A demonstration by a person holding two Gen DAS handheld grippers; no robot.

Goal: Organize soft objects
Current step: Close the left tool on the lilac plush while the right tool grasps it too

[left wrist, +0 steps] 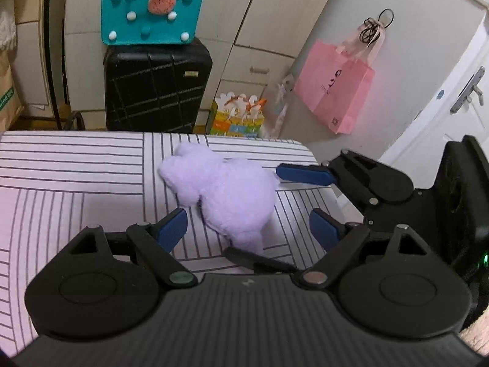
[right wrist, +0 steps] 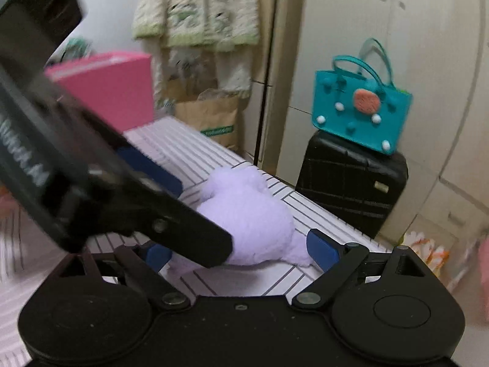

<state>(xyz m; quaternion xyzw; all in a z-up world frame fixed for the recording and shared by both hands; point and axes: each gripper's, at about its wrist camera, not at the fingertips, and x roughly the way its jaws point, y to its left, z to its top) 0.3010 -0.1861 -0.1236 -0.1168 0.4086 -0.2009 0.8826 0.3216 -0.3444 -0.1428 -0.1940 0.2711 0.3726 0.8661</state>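
A lilac plush toy (left wrist: pixel 227 194) lies on the striped bed sheet (left wrist: pixel 76 168) near the bed's far right corner. My left gripper (left wrist: pixel 249 231) is open, its blue pads either side of the toy's near end, not closed on it. My right gripper (right wrist: pixel 240 250) is open too and comes in from the right; it shows in the left wrist view (left wrist: pixel 301 197) with one blue finger beside the toy's far side. In the right wrist view the toy (right wrist: pixel 253 220) lies between its pads, partly hidden by the left gripper's body (right wrist: pixel 91 183).
Beyond the bed's far edge stand a black suitcase (left wrist: pixel 157 87) with a teal felt bag (left wrist: pixel 151 9) on top and a colourful gift bag (left wrist: pixel 238 117). A pink bag (left wrist: pixel 334 87) hangs on the wall at right. A pink box (right wrist: pixel 107 87) sits at the left.
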